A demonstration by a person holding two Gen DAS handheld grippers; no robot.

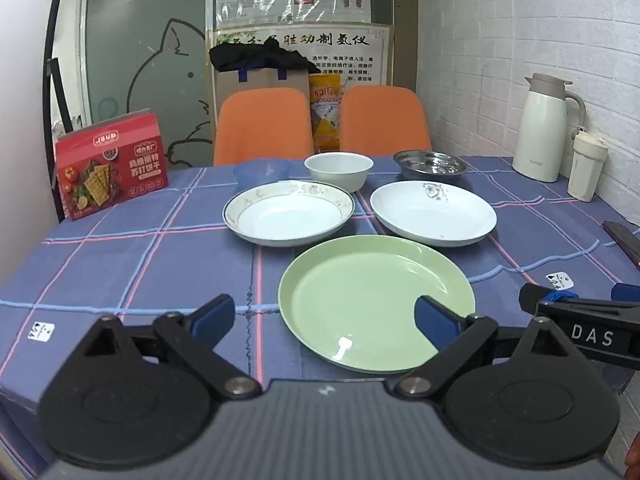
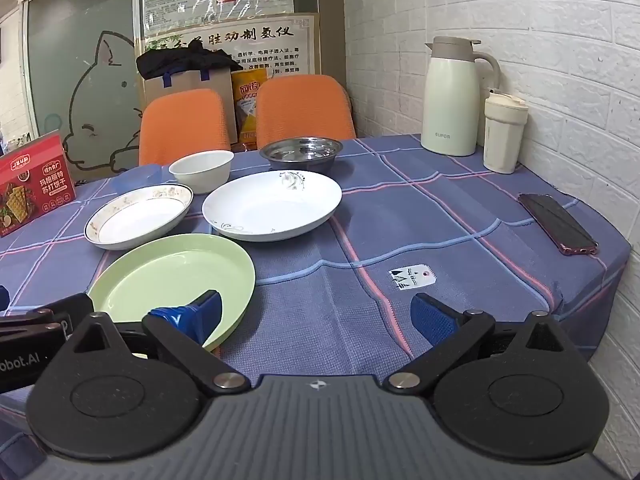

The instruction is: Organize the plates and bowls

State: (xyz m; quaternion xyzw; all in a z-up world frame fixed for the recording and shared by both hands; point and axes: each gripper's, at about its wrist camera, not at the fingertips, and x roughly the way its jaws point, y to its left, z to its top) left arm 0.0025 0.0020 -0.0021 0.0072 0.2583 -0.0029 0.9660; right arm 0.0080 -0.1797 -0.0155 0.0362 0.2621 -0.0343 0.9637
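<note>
Cracker box (image 1: 110,164) beside plates (image 1: 289,213)

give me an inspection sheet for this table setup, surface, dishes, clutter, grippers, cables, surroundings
Surface: table under blue plaid tablecloth.
Job's things: green plate nearest; rimmed plate, floral plate behind; white bowl, blue bowl, steel bowl farthest. None stacked.
Clutter: cracker box, thermos jug, tumbler, phone.
Grippers: left gripper, right gripper open, empty.
Cables: nothing seen.
Surroundings: orange chairs, brick wall, posters.
</note>
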